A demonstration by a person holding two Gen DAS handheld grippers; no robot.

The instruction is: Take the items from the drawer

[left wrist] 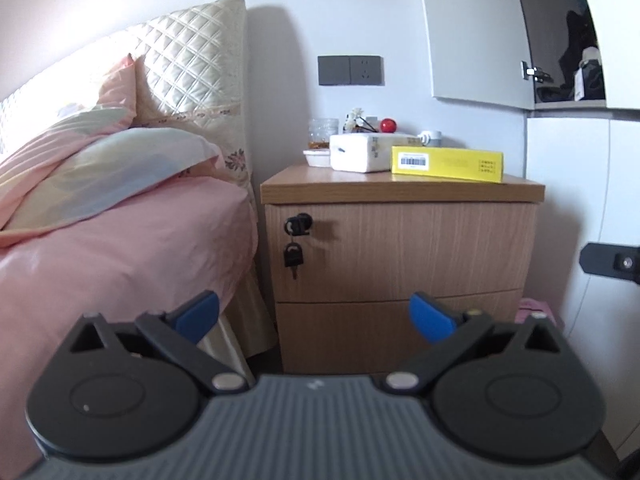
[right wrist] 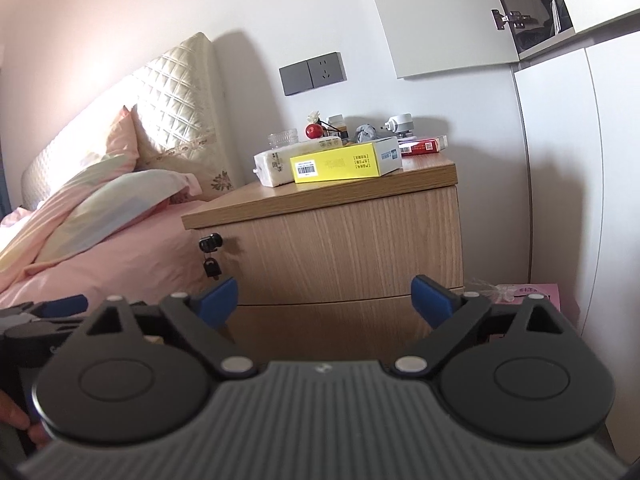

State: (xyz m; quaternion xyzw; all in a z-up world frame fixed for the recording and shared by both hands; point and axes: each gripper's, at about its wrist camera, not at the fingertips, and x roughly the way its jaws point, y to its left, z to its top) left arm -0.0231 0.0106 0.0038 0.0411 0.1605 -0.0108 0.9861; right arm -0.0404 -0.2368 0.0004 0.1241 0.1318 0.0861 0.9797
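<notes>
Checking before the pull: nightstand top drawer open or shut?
Shut. The top drawer front sits flush under the nightstand top, no gap; key in its lock.

1. Ahead of the jaws: pale white wall (left wrist: pixel 352 12) with grey double socket plate (left wrist: pixel 350 70).
2. Left of the jaws: pink-sheeted bed (left wrist: pixel 132 248), cream quilted headboard (left wrist: pixel 192 60), lit brightly from the left.
3. Upper right: open white cupboard door (left wrist: pixel 476 32).

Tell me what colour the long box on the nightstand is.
Yellow box, with a white barcode label; clearest in the left wrist view.
</notes>
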